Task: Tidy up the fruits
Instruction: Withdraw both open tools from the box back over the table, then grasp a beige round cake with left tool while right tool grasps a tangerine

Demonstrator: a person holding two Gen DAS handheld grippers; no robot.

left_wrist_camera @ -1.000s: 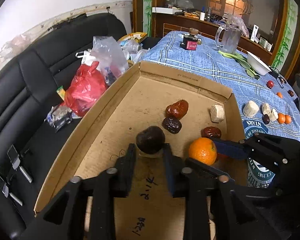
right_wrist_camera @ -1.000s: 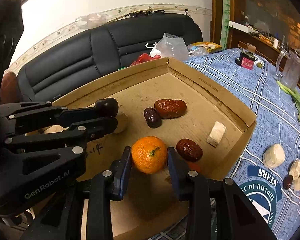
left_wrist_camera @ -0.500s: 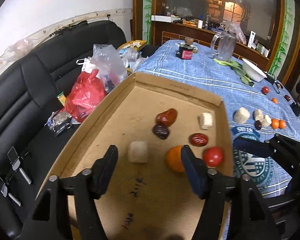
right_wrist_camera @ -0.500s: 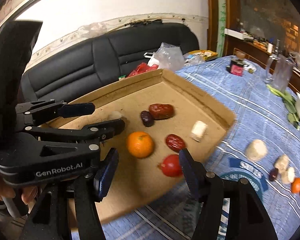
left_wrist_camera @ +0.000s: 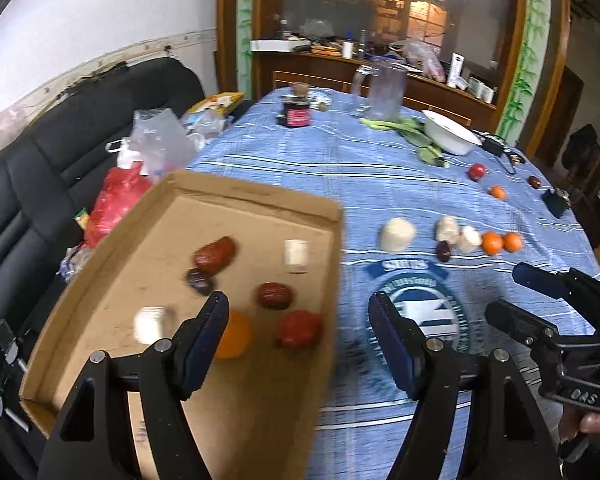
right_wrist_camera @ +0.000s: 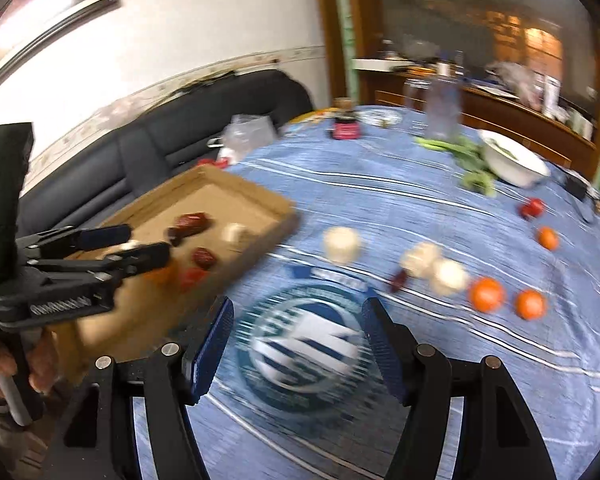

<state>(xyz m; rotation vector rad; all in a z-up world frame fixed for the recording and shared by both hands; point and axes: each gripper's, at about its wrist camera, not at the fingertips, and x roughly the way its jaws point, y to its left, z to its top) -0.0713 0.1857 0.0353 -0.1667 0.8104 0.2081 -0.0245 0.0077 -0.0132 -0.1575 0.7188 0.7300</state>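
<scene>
The left gripper is opening with nothing between its pads, and so is the right gripper, now out over the blue tablecloth. Only the left view shows the orange and dates clearly inside the cardboard box; the right view blurs them. A second ago each gripper pinched a fruit in the box; both fruits have been released, and a red fruit is uncovered.

White wall, black sofa, wooden counter behind blue-clothed table.

Fruits in box — others beside.
</scene>
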